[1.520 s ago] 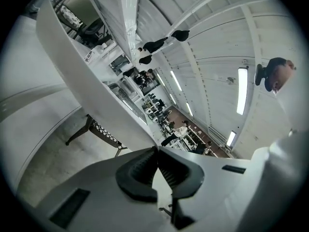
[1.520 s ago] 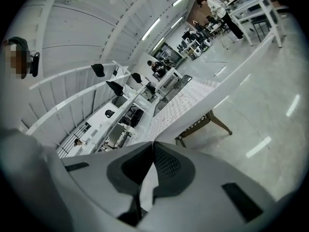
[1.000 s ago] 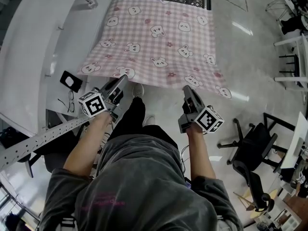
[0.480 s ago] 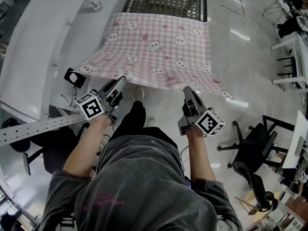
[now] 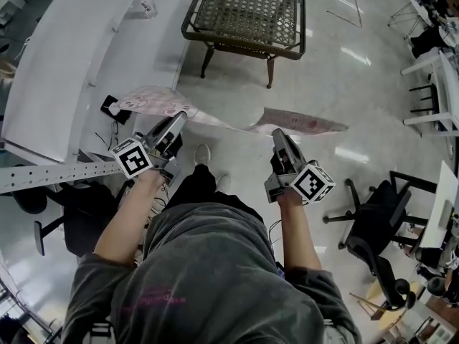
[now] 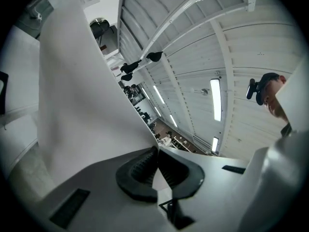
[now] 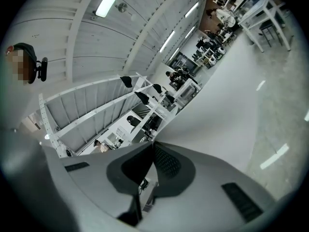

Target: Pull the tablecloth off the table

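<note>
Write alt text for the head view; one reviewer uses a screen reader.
Seen from above, a person holds a pink checked tablecloth by its near edge, the left gripper and the right gripper each shut on it, the cloth hanging slack between them. Beyond it stands the mesh-topped table, uncovered.

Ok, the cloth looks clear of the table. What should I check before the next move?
1. Tablecloth fully off the wicker table: ok, the tabletop is bare.
2. Left gripper fingers shut on the cloth: ok.
3. Right gripper fingers shut on the cloth: ok.
4. Cloth kept off the floor: cannot tell, it sags between the grippers.
5. Cloth's left end free of the white counter: cannot tell.
</note>
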